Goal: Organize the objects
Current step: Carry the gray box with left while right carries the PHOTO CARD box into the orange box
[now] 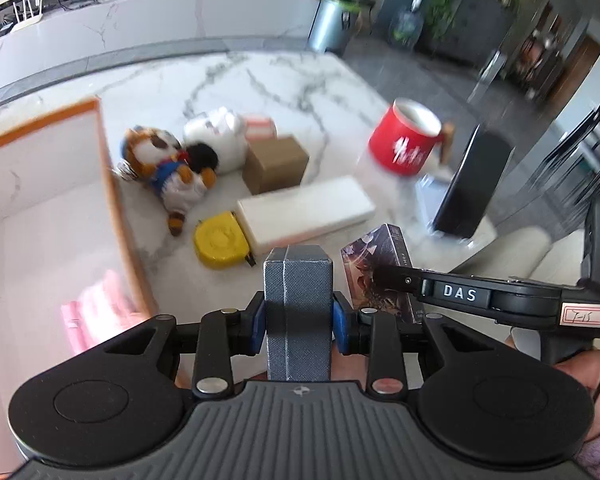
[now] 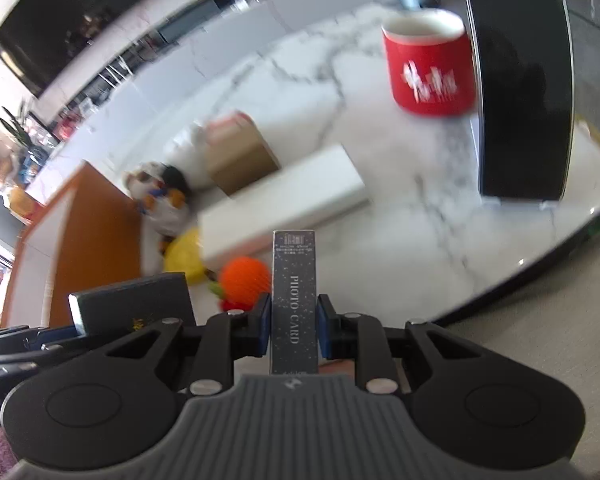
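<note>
Left gripper is clamped on a grey box, held up off the marble table. Right gripper is squeezed tight on a slim photo card box, also lifted above the table's near edge.

Inventory, marble tabletop:
- plush toys, two: one tiger-striped, one white
- boxes, five: one brown cardboard, one long white, one pink-and-white, one grey textured, one dark "PHOTO CARD"
- red mug, one
- yellow tape measure, one
- orange knitted fruit, one
- orange-rimmed bin, one
- black upright panel, one
</note>
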The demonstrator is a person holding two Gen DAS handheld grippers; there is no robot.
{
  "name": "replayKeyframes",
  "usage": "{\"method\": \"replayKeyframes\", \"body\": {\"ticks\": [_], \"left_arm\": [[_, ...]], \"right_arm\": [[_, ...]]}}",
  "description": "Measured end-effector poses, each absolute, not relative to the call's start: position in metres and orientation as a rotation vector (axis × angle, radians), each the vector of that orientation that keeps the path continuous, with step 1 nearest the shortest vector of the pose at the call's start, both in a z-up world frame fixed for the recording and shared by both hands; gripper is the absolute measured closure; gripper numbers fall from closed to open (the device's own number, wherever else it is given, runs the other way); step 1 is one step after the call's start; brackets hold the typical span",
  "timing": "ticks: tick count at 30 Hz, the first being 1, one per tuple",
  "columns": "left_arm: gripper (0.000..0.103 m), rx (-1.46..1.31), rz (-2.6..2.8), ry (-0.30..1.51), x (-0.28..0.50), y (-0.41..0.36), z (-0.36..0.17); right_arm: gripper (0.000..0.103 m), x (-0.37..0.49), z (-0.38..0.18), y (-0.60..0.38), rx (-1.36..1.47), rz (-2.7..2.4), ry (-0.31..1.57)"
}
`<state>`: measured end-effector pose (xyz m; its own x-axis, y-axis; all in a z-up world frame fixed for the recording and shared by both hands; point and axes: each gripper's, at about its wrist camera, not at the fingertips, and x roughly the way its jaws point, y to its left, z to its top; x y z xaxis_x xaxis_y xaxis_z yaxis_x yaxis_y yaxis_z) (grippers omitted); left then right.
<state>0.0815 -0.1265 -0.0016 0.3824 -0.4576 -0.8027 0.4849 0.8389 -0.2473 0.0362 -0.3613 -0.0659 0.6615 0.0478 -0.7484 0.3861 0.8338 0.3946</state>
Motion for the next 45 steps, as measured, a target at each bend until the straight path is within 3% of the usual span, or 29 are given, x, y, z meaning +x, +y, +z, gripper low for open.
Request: {"method": "replayKeyframes", "body": {"ticks": [5, 11, 17, 26, 38, 45], "left_arm": [[0.065, -0.024, -0.546, 0.934, 0.079, -0.060, 0.049], [0.065, -0.042, -0.354, 0.968, 0.091, 0.015, 0.043], [0.065, -0.041, -0.320, 1.064, 0.105, 0.042, 0.020], [0.065, 0.047, -0.350, 1.141, 0.114, 0.052, -0.008], [0.065, 0.048, -0.350, 1.308, 0.133, 0.045, -0.035], [0.065, 0.029, -0.333, 1.396, 0.145, 0.033, -0.043]], "right_arm": [[0.079, 0.035, -0.011, -0.329, 0.589, -0.046, 0.747], [0.079, 0.062, 0.025, -0.251, 0.576, 0.203, 0.709], [0.079, 0.110, -0.006, -0.170, 0.474, 0.286, 0.873], [0.079, 0.154, -0.061, -0.129, 0.345, 0.253, 1.077], [0.079, 0.164, -0.081, -0.104, 0.066, 0.178, 1.137], [0.077, 0.163, -0.075, -0.117, 0.120, 0.198, 1.122]]}}
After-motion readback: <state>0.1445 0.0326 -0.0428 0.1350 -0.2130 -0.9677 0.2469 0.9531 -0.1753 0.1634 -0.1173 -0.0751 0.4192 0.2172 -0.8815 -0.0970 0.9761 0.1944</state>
